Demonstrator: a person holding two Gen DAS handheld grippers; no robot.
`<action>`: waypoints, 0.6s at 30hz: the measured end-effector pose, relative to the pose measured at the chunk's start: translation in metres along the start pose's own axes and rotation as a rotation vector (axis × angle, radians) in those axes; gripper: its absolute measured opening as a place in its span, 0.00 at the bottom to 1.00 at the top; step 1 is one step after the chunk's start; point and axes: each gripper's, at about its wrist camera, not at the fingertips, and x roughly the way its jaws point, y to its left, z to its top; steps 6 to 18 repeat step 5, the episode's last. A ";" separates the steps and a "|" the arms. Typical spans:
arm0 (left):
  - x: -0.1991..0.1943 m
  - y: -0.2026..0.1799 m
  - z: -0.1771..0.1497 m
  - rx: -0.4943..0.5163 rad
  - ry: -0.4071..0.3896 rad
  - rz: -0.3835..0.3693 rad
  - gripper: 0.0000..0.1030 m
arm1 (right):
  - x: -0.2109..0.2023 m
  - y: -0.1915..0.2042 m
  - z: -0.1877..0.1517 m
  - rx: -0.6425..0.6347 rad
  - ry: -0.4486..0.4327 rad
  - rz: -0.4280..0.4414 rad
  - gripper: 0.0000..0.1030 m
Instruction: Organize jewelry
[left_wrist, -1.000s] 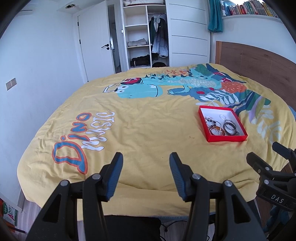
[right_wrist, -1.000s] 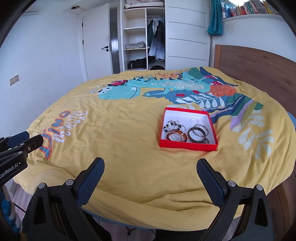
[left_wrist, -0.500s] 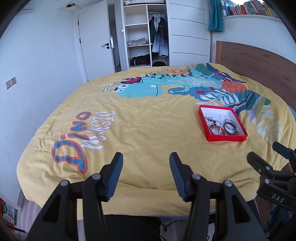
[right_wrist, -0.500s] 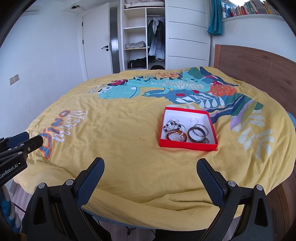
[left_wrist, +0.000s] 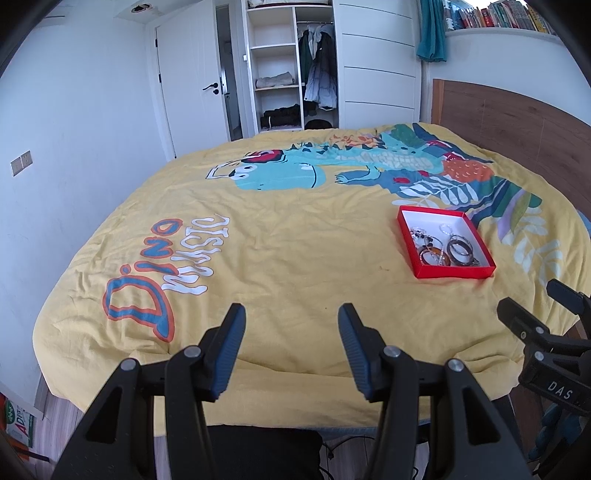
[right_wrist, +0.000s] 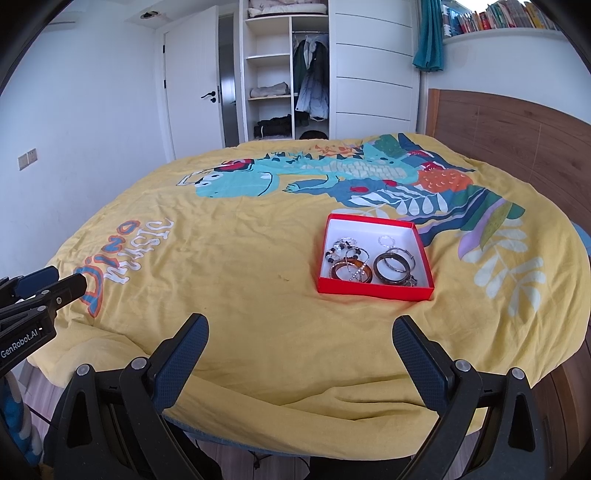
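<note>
My right gripper (right_wrist: 299, 347), jaws wide open and empty, has the red box (right_wrist: 373, 291) of bangles, tangled I think, just above centre frame; my left gripper (left_wrist: 291, 341), open too, sees it far right.

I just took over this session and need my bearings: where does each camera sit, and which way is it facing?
Left wrist: on the left tongs, open at the bed's near edge, facing the wardrobe; right tongs show at the right edge.
Right wrist: on the right tongs, open, facing the red jewelry box; left tongs show at left.
Both share the yellow dinosaur duvet and box.
</note>
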 end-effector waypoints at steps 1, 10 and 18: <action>0.000 -0.001 0.000 0.000 0.001 0.001 0.49 | 0.000 0.000 0.001 0.001 0.000 -0.001 0.96; -0.001 0.002 -0.002 0.001 0.004 0.000 0.49 | 0.001 0.001 0.001 0.007 0.003 -0.007 0.96; -0.001 0.002 -0.002 0.001 0.004 0.000 0.49 | 0.001 0.001 0.001 0.007 0.003 -0.007 0.96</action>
